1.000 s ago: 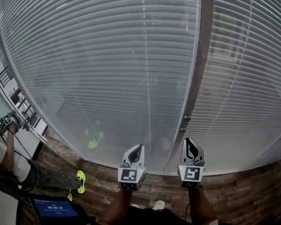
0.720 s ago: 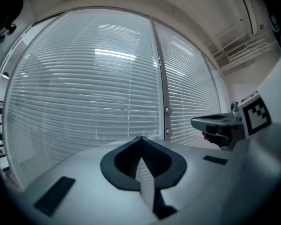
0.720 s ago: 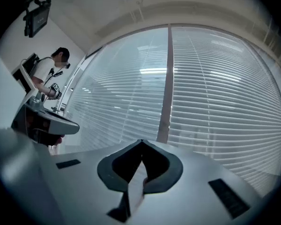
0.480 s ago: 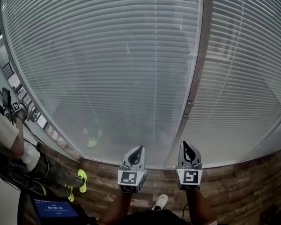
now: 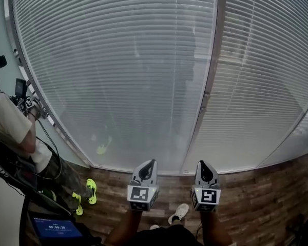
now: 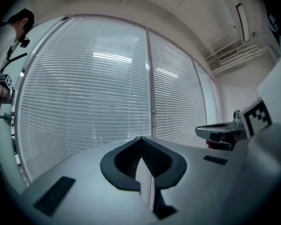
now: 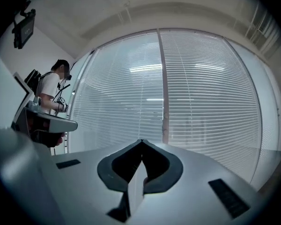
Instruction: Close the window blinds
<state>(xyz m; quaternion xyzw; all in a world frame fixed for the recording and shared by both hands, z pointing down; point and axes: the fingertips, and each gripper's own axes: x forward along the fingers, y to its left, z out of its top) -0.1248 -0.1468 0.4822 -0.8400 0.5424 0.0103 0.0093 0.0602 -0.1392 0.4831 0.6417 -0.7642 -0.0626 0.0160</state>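
Observation:
White slatted window blinds [image 5: 118,70] hang over two glass panes split by a grey mullion [image 5: 210,76]; the slats lie nearly flat against the glass. A second blind [image 5: 267,86] covers the right pane. My left gripper [image 5: 149,164] and right gripper [image 5: 204,164] are held side by side low in the head view, well short of the window, both shut with nothing between the jaws. The blinds [image 6: 84,97] fill the left gripper view, where the jaw tips meet [image 6: 141,138]. In the right gripper view the blinds [image 7: 201,97] stand ahead of the closed tips [image 7: 141,141].
A person [image 5: 13,132] stands at the left beside the window with a camera rig. A tablet screen [image 5: 56,227] lies low left. Brick-pattern floor [image 5: 256,199] runs under the window. My shoe [image 5: 178,212] shows below the grippers.
The head view has tilted and shifted, so the window sits higher and the person at the left is nearer in frame. Both grippers keep their side-by-side place.

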